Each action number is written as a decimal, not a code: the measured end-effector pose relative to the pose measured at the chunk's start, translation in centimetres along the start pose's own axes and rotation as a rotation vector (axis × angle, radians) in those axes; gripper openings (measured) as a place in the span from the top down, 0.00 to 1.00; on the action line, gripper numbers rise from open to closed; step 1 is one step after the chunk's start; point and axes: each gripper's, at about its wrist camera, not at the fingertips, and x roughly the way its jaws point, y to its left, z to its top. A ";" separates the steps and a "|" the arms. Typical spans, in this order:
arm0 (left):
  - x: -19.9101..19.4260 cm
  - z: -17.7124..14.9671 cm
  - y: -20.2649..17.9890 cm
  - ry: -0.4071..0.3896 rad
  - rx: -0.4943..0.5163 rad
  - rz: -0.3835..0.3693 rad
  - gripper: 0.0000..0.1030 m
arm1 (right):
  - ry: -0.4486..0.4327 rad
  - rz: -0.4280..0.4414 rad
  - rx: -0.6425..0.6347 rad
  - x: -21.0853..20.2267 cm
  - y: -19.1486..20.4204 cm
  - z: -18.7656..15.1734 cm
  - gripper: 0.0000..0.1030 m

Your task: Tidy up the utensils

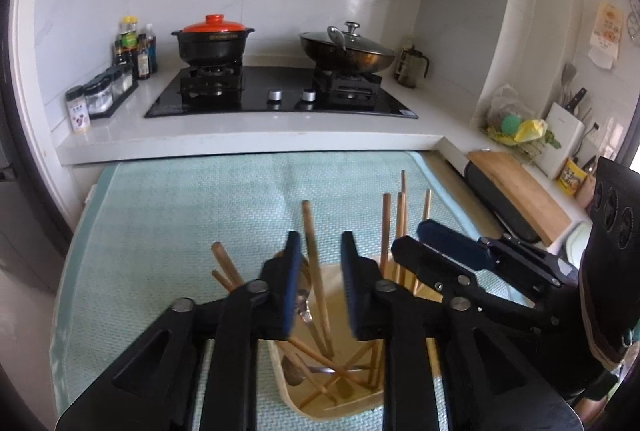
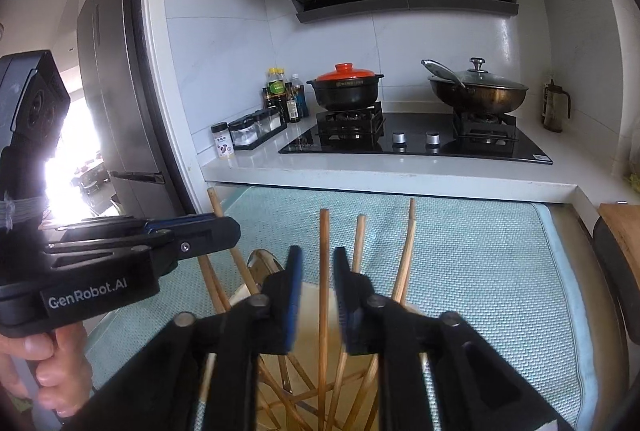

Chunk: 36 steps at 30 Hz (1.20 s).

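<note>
Two grippers, left gripper (image 1: 320, 283) and right gripper (image 2: 318, 295), jaws apart, straddle slim round wooden chopsticks (image 1: 314, 263) in a smooth cream tray (image 1: 362, 405).

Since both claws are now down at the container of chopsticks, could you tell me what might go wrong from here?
1. The left claw and right claw, both open, each straddle one chopstick in the same beige container and sit very close together, so they could collide.
2. The chopsticks cross at the bottom; lifting one may drag others out onto the green mat.
3. A metal spoon lies among them and could snag.
</note>
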 end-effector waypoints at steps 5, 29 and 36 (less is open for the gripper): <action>-3.6 0.1 0.9 -0.100 -0.010 0.056 0.23 | -0.061 -0.030 0.018 -2.0 -0.1 0.9 0.40; -25.6 -14.6 -6.7 -0.187 0.080 0.306 0.01 | -0.159 -0.309 -0.030 -27.2 10.3 -7.6 0.13; -30.1 -18.7 -8.0 -0.173 0.064 0.321 0.01 | -0.131 -0.239 -0.015 -32.2 13.4 -10.6 0.13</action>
